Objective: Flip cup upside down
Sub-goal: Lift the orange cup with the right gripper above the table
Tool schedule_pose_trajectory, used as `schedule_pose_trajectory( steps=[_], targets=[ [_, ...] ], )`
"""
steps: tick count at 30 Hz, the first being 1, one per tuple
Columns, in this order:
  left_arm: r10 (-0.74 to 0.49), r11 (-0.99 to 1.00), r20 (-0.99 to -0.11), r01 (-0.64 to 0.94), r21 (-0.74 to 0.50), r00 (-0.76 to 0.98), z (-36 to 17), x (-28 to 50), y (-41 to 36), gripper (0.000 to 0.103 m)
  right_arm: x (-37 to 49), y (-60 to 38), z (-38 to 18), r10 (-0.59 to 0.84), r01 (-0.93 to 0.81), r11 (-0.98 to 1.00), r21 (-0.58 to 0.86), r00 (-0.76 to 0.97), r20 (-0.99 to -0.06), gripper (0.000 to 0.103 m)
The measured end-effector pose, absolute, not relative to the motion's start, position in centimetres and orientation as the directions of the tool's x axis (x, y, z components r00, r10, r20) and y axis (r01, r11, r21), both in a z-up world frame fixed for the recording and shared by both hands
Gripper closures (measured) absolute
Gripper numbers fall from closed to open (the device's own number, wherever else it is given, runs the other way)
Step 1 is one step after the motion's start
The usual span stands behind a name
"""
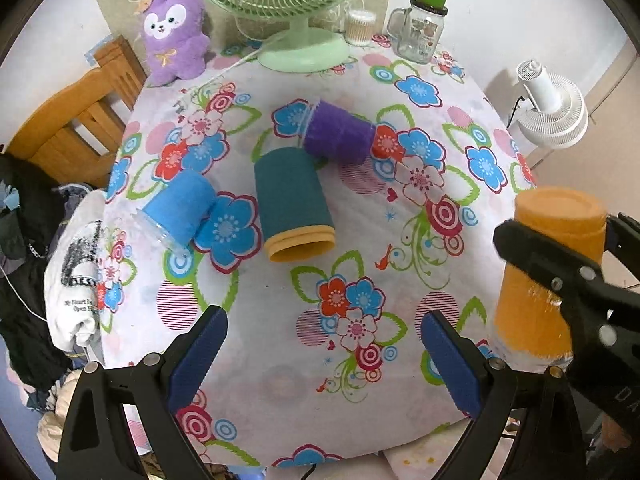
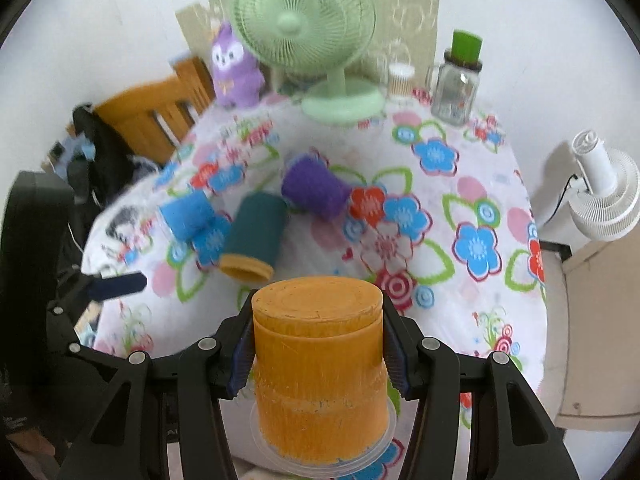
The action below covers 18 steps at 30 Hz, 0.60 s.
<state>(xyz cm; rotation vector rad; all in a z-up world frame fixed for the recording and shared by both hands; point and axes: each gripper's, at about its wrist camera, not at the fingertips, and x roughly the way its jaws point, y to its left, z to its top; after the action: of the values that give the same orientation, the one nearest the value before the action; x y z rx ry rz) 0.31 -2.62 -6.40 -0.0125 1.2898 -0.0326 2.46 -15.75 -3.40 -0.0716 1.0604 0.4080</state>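
Note:
An orange cup (image 2: 320,364) stands upside down, its clear rim down near the table's front edge; my right gripper (image 2: 318,354) is shut on its sides. It also shows at the right of the left wrist view (image 1: 550,268), with the right gripper's black finger (image 1: 560,276) across it. My left gripper (image 1: 324,360) is open and empty above the front of the table. A teal cup (image 1: 294,202) with an orange rim, a blue cup (image 1: 180,208) and a purple cup (image 1: 340,132) lie on their sides mid-table.
The round table has a floral cloth (image 1: 360,320). At the back stand a green fan (image 1: 296,8), a purple plush (image 1: 174,30), a glass jar with a green lid (image 1: 420,26) and a swab tub (image 1: 360,28). A wooden chair (image 1: 76,120) stands left, a white fan (image 1: 552,108) right.

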Motion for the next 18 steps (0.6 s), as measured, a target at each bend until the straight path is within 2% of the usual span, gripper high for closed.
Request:
schedule_pose_trajectory(
  steps=[10, 18],
  targets=[
    [-0.042, 0.999, -0.950, 0.038, -0.032, 0.308, -7.3, 0.1, -1.9, 0.005, 1.3, -16.3, -5.0, 0.319, -0.330, 0.932, 0.151, 0.548, -0.773, 0.046],
    [-0.046, 0.998, -0.958, 0.051, -0.033, 0.285, -11.7, 1.0, -1.5, 0.004, 1.0, -15.1, -8.2, 0.295, -0.328, 0.940, 0.092, 0.650, -0.700, 0.046]
  ],
)
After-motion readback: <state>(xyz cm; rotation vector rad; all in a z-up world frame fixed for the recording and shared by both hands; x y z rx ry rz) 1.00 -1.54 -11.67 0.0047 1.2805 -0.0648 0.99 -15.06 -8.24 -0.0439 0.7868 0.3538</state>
